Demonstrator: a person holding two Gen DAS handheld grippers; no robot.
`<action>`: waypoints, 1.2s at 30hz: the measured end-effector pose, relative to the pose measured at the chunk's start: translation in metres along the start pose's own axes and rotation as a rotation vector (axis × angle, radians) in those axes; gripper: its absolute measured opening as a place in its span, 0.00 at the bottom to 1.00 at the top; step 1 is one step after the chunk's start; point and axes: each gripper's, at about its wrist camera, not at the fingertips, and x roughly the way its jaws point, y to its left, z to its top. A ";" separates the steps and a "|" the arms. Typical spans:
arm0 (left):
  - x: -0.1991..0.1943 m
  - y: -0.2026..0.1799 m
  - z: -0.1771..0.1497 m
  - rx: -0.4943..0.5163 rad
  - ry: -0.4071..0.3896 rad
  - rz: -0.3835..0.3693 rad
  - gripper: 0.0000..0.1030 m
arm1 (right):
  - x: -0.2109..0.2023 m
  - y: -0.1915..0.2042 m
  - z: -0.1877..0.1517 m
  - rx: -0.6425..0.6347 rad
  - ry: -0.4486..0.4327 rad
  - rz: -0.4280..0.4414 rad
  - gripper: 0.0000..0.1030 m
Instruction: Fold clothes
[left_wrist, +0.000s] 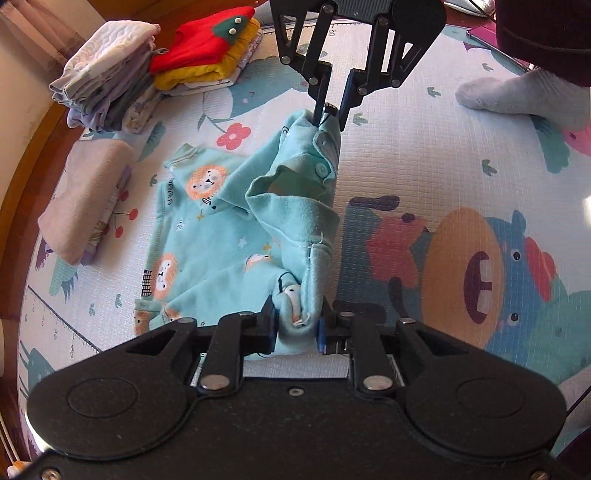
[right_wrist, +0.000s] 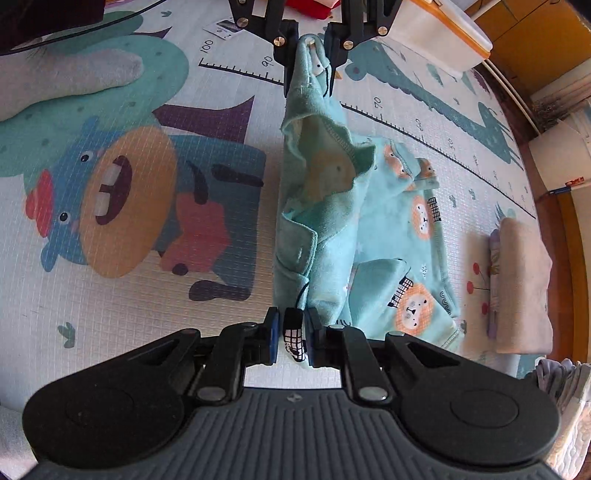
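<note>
A light blue baby garment (left_wrist: 221, 236) with orange lion prints lies partly on the play mat, one edge lifted and stretched between both grippers. My left gripper (left_wrist: 295, 325) is shut on one end of that raised edge. My right gripper (left_wrist: 330, 109) faces it from across and pinches the other end. In the right wrist view, my right gripper (right_wrist: 291, 332) is shut on a printed corner of the garment (right_wrist: 388, 236), and the left gripper (right_wrist: 312, 62) grips the far end. The lower part of the cloth rests rumpled on the mat.
Folded piles sit on the mat (left_wrist: 406, 155): a white-grey stack (left_wrist: 103, 77), a red and yellow stack (left_wrist: 210, 48), and a pink folded piece (left_wrist: 85, 206), the latter also in the right wrist view (right_wrist: 521, 284). A person's socked foot (left_wrist: 517, 96) rests nearby. A white bin (right_wrist: 443, 33) stands beyond.
</note>
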 end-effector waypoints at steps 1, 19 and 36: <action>0.003 -0.004 -0.001 0.003 0.008 -0.022 0.18 | 0.003 0.007 0.000 -0.011 0.004 0.027 0.16; 0.015 0.007 -0.033 -0.172 0.130 -0.253 0.47 | 0.015 -0.009 -0.007 0.197 0.009 0.437 0.46; 0.047 0.117 -0.098 -1.060 -0.040 0.025 0.47 | 0.080 -0.178 -0.151 1.370 -0.220 0.166 0.51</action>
